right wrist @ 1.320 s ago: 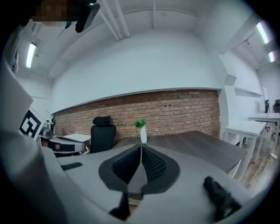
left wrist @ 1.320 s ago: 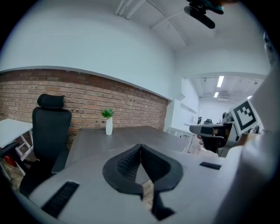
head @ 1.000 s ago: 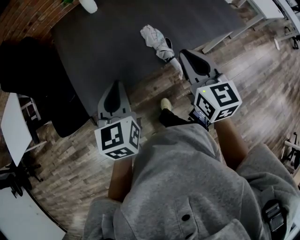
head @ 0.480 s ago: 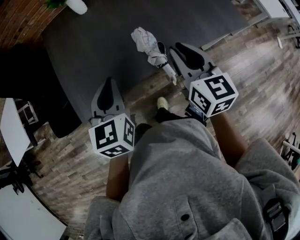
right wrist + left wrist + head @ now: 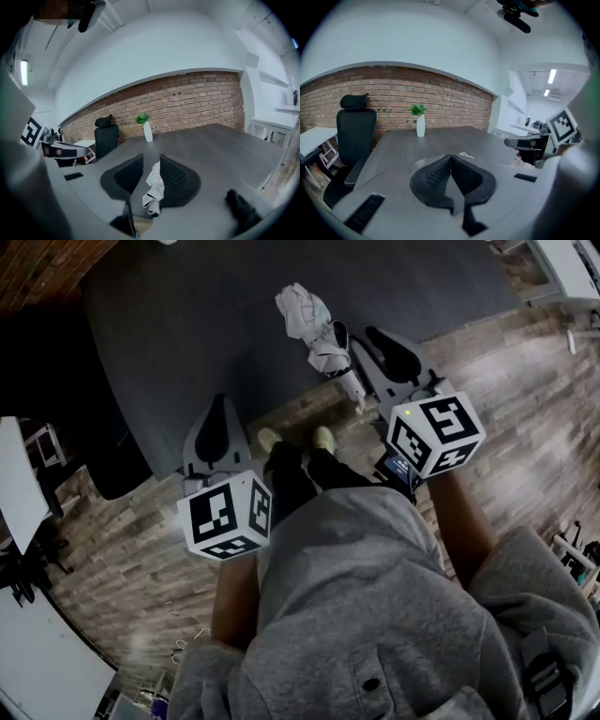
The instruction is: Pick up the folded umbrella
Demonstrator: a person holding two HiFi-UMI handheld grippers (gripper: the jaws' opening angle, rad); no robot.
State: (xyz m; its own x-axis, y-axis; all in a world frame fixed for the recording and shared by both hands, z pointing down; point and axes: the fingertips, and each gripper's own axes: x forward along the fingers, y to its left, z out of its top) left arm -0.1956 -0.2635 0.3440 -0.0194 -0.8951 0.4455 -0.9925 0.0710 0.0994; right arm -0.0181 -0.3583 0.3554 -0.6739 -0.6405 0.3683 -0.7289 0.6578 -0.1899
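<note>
Approach stage: the folded umbrella point(image 5: 153, 187) lies unlifted on the dark table point(image 5: 187, 324), just ahead of my right tongs point(image 5: 375, 341), whose jaws are opening with neither pad pressing on it. My left tongs point(image 5: 450, 159) are closed on nothing, with the umbrella off to their right. Remaining steps: reach, clamp, lift. The right gripper view frames the umbrella in the jaw gap; only the head view shows it just beside the tips

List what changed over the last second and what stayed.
Both tools came forward toward the table. The right tool closed in on the folded umbrella; its jaws are opening, the umbrella in line with the gap, ungripped. The left tool stayed shut; the umbrella stayed at the table's edge.
</note>
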